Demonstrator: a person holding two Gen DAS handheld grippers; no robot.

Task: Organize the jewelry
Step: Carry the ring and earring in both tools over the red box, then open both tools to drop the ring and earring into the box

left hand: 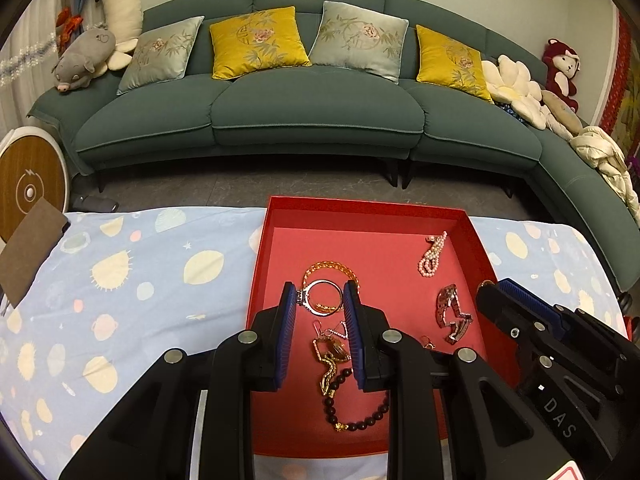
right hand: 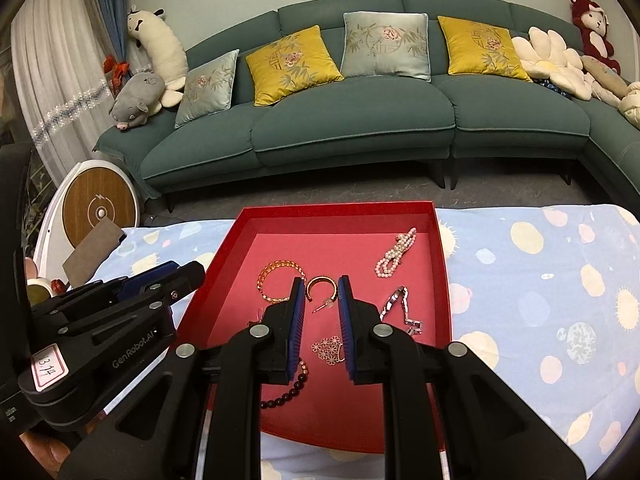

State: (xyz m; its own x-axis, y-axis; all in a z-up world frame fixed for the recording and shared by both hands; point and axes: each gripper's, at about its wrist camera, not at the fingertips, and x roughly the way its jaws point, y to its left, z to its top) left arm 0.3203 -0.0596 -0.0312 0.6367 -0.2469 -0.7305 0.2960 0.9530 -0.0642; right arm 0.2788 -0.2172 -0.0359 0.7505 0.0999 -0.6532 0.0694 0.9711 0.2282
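A red tray (left hand: pixel 360 208) (right hand: pixel 340 210) on the table holds the jewelry. My left gripper (left hand: pixel 320 296) grips a silver hoop (left hand: pixel 322 298) between its blue pads. My right gripper (right hand: pixel 322 292) grips a gold hoop earring (right hand: pixel 320 288) with a post. In the tray lie an orange bead bracelet (left hand: pixel 328 268) (right hand: pixel 276 270), a pink pearl strand (left hand: pixel 432 254) (right hand: pixel 396 254), a silver watch (left hand: pixel 450 312) (right hand: pixel 402 308), a dark bead bracelet (left hand: pixel 360 420) (right hand: pixel 286 394), a gold chain (left hand: pixel 330 368) and a flower pendant (right hand: pixel 329 350).
The table has a light blue spotted cloth (left hand: pixel 120 300) (right hand: pixel 540 300). A brown card (left hand: pixel 28 252) (right hand: pixel 94 256) lies at its far left. A green sofa (left hand: pixel 316 108) with cushions stands behind, and a round white and wood device (right hand: pixel 98 208) stands on the floor.
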